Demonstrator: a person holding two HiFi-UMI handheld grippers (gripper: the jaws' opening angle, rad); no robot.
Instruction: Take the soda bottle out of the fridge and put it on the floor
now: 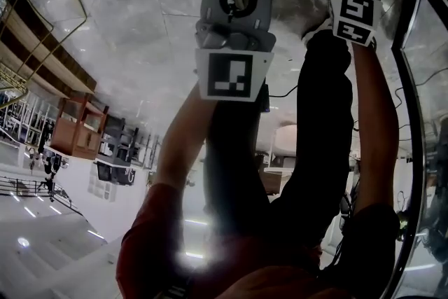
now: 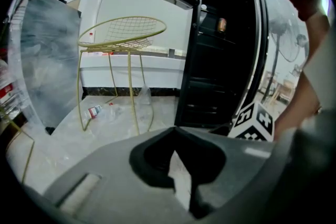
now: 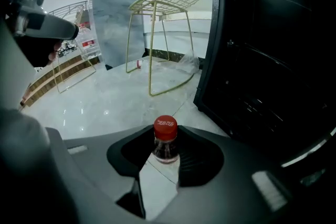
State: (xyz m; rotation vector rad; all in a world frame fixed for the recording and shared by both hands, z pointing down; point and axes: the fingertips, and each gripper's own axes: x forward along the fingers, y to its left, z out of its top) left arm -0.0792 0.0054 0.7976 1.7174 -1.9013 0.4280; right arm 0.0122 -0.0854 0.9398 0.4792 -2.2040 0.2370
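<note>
Two grippers are held low in front of the open fridge point(image 3: 273, 60). The right gripper point(image 3: 166, 159) is clamped on the bottle point(image 3: 166, 131) near its neck, and the red cap stands upright just past the jaw tips. The bottle is out of the fridge, just left of its open front in the right gripper view. It is over the floor point(image 3: 105, 102), and the gripper hides its base, so contact with the floor cannot be told. The left gripper point(image 2: 176, 132) has its jaws together at the tips with nothing between them. It also sits left of the fridge, near the right gripper's marker cube point(image 2: 253, 122). The fridge is black and its shelves are dark. Farther left of the fridge stands a gold wire chair point(image 3: 168, 2). A clear bag point(image 3: 188, 63) lies between the chair and the fridge, and a stray bottle point(image 2: 95, 110) lies on the floor by the chair's legs. Farthest from the fridge, a grey panel point(image 3: 118, 23) stands behind the chair.
</note>
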